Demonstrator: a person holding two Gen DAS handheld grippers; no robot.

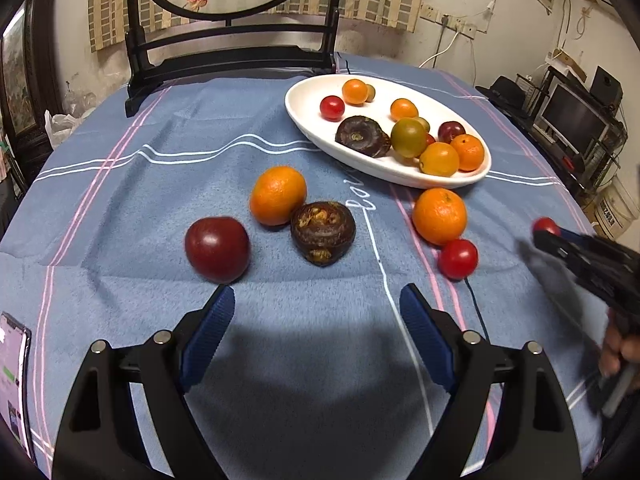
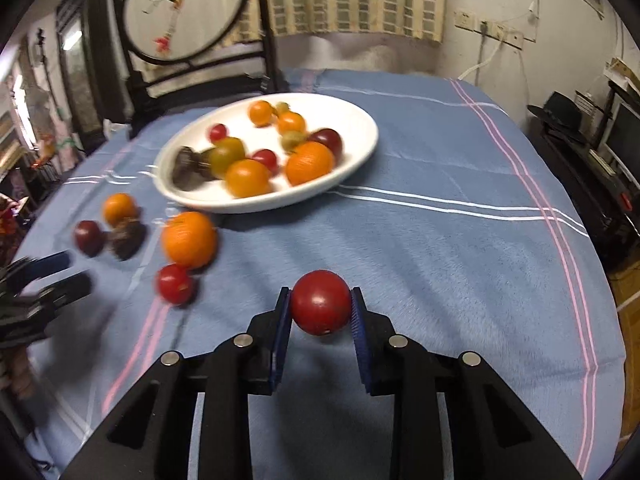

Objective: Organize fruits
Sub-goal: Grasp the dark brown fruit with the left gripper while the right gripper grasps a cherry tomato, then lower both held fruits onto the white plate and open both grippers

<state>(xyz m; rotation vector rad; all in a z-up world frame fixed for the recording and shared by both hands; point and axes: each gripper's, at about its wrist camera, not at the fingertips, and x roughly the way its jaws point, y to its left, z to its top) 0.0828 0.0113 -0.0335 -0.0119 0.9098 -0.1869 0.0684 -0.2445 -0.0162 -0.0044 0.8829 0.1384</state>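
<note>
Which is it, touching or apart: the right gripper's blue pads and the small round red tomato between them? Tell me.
Touching. The right wrist view shows the right gripper with both blue pads pressed against the red tomato's sides.

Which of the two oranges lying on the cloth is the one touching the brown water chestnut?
The left orange, beside the dark red plum; it touches the water chestnut. The other orange lies near the white dish, against a small red tomato.

A blue tablecloth (image 1: 120, 184) is showing thin white and pink stripes under a plain white oval dish (image 1: 308, 116), sitting at one o'clock from a dark red plum (image 1: 217, 249). An orange mandarin (image 1: 277, 195) is glowing beside a brown, mottled water chestnut (image 1: 322, 232). Blue-padded black right gripper (image 2: 321, 307) is pinching a glossy red tomato (image 2: 320, 307).
</note>
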